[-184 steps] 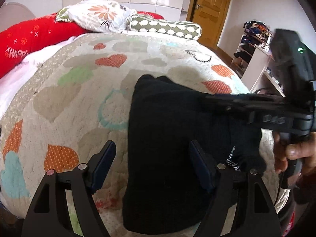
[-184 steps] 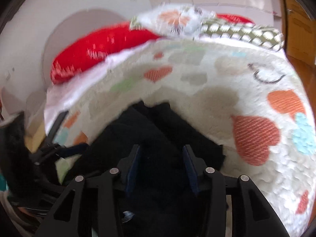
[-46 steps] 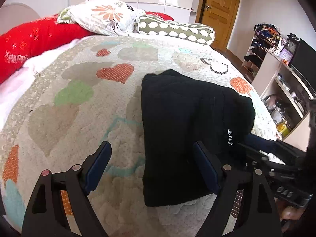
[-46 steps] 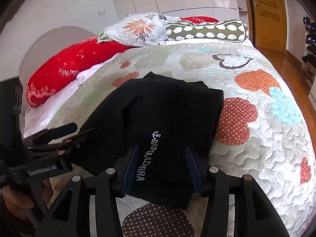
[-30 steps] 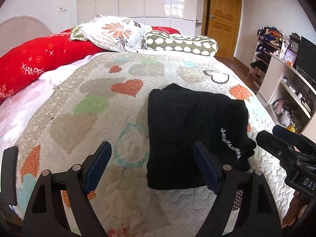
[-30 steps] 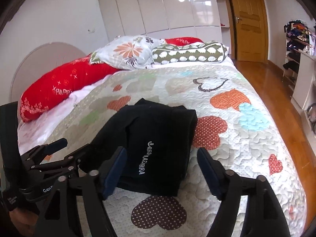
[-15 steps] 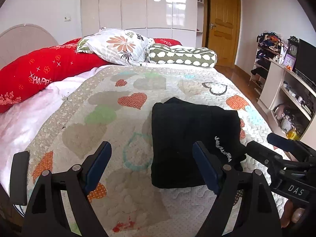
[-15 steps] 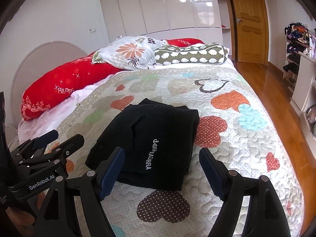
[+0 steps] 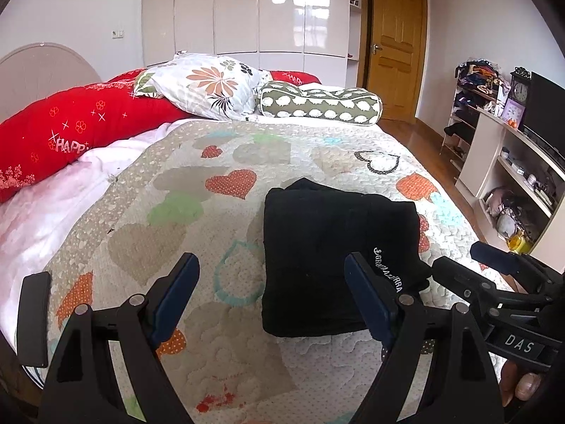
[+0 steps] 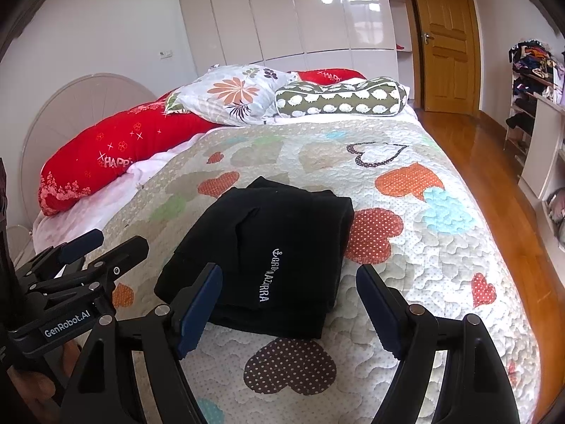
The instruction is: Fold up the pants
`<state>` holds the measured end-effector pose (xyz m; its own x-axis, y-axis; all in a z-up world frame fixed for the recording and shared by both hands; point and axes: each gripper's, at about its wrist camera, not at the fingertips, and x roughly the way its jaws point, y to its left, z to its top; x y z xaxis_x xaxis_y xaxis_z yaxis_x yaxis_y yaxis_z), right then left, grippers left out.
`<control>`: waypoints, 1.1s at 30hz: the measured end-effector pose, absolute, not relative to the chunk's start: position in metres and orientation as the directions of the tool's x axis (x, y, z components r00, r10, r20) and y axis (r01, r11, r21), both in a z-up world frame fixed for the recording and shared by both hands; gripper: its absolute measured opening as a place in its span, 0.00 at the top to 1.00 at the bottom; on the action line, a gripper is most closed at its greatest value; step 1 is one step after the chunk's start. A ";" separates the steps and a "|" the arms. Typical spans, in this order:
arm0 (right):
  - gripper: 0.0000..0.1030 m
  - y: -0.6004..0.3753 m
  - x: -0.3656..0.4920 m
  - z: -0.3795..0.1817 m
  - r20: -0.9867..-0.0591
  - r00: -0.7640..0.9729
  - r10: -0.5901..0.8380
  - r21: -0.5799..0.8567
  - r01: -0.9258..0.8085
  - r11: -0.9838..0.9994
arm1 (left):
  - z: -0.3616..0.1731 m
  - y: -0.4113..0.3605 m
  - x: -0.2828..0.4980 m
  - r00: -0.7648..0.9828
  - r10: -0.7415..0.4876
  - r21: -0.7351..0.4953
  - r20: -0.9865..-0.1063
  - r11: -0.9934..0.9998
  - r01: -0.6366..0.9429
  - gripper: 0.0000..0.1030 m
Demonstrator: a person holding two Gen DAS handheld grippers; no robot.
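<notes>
Black pants (image 9: 335, 261), folded into a compact rectangular stack, lie flat on a quilted bedspread (image 9: 226, 233) patterned with hearts. White embroidered lettering (image 10: 270, 275) runs along the top layer; its wording is too small to read with confidence. Left gripper (image 9: 272, 300): jaws stand wide apart and hold nothing; the stack lies just ahead of them, toward the right-hand finger, whose blue pad (image 9: 367, 300) overlaps the stack's near edge in the left wrist view, though contact cannot be confirmed. Right gripper (image 10: 289, 311): jaws likewise spread wide and empty, the near end of the stack showing in the gap between the two pads and slightly beyond their tips. Each gripper appears at the edge of the other's view, on either side of the stack. Far ahead of both jaws, at the head of the bed: a red bolster (image 10: 116, 155), a floral pillow (image 10: 236, 92) and a green patterned cushion (image 10: 339, 100)
</notes>
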<state>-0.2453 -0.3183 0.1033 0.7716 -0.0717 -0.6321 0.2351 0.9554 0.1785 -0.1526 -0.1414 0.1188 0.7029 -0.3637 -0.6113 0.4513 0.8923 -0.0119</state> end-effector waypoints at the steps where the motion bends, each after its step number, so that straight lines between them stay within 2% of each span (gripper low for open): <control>1: 0.22 -0.318 -0.246 0.103 -0.631 0.773 -0.069 0.182 0.233 0.955 | 0.119 -0.141 -0.153 0.703 -0.365 -0.012 -0.610 0.892 0.452 0.18; 33: 0.22 -0.317 -0.243 0.091 -0.657 0.752 -0.054 0.185 0.230 0.956 | 0.117 -0.145 -0.155 0.705 -0.358 0.007 -0.612 0.889 0.458 0.18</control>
